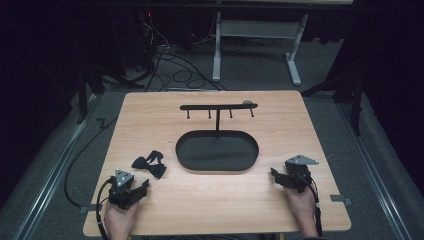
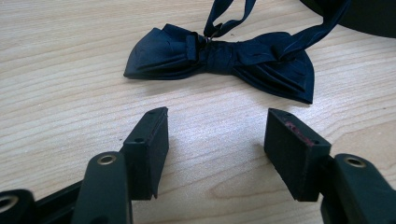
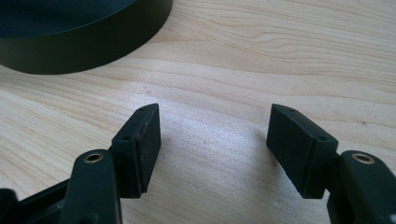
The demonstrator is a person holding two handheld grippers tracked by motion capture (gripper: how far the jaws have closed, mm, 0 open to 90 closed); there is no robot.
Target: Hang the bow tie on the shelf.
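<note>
**Both grippers wide, nothing held; bow tie on the table ahead of the left one**

Left gripper (image 1: 141,186) sits at the near-left of the wooden table (image 1: 210,200), held in the person's left hand (image 1: 119,220); jaws spread wide, bare wood between them, nothing gripped; in the left gripper view (image 2: 215,122) the two black pads stand well apart and low over the table surface.

Dark bow tie (image 1: 149,164) lies flat on the table just ahead of the left gripper, near but not touching it; in the left gripper view the bow tie (image 2: 224,60) is right in line with the gap between the jaws; its strap loops away behind it toward the tray.

Right gripper (image 1: 276,176) at the near-right, in the person's right hand (image 1: 302,202); jaws also wide, nothing between them; right gripper view (image 3: 214,119) shows plain wood between the pads and the black wall of the tray (image 3: 93,42) at upper left, apart from the jaws.

Black oval tray (image 1: 217,167) sits mid-table between the two grippers and a bit farther back; a post rises from its far side to a horizontal bar with pegs (image 1: 219,106); bow tie is just left of the tray, outside it.
</note>
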